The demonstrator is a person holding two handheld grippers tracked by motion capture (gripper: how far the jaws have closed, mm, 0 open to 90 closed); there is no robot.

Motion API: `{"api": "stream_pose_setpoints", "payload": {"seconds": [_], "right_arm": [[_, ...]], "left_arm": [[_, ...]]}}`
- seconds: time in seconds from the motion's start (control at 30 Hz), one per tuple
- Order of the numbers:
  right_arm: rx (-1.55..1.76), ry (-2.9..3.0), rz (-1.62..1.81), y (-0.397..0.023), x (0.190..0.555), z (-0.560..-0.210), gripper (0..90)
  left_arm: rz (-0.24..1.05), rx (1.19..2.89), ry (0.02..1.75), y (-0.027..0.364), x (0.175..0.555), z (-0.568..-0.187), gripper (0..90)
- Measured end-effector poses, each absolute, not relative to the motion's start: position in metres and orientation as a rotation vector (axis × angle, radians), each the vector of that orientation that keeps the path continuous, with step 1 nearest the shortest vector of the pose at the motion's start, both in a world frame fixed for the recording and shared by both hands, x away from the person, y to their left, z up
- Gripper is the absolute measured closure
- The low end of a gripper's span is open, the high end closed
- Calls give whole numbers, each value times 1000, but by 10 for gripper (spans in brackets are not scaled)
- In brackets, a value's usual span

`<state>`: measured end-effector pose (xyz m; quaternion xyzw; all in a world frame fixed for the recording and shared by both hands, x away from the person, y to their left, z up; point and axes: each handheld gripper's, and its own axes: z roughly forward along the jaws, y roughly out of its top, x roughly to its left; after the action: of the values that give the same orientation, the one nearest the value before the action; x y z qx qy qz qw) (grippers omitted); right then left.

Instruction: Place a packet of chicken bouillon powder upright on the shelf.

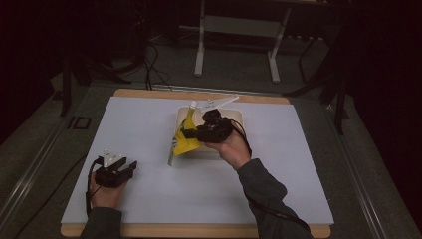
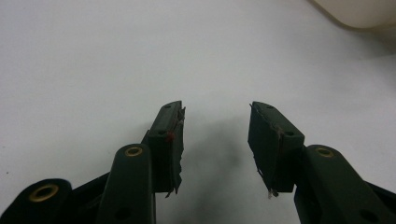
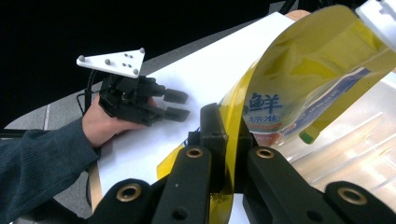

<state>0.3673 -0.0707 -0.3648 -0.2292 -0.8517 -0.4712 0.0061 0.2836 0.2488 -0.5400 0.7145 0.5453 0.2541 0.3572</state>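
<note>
Nearest the person, the left tool (image 1: 130,167) rested low on the white tabletop (image 1: 149,124) at its near left, its jaws spread apart with nothing between them, as the left gripper view showed over bare white surface. It pointed toward the middle of the tabletop but sat well apart from the work. Farther in and to the right, the right tool (image 1: 188,133) had its jaws pressed together on the yellow pouch (image 1: 185,139), pinching the flat edge of the bag; in the right gripper view the pouch (image 3: 299,84) rose from between the jaws and curved up and over to the right, its printed face turned toward the camera. In the high view the pouch ran with its long axis roughly near-to-far, its lower end hanging down over the tabletop at the near left edge of the white tray (image 1: 234,115), its upper end leaning over the tray's inside. The tray lay just beyond and to the right of the gripped spot, so the pouch seemed already partly over it. Judging by this, the coming move turned on carrying the pouch a little farther away and rightward, and the right hand (image 1: 231,147) was plainly the nearer one for that.
</note>
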Motion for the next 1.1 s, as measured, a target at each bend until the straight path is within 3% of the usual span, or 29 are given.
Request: {"api": "stream_pose_setpoints", "payload": {"seconds": [1.1], "right_arm": [[-777, -2708, -1497, -76, 398, -351, 900]], "left_arm": [[656, 1837, 1406, 249, 284, -540, 545]]}}
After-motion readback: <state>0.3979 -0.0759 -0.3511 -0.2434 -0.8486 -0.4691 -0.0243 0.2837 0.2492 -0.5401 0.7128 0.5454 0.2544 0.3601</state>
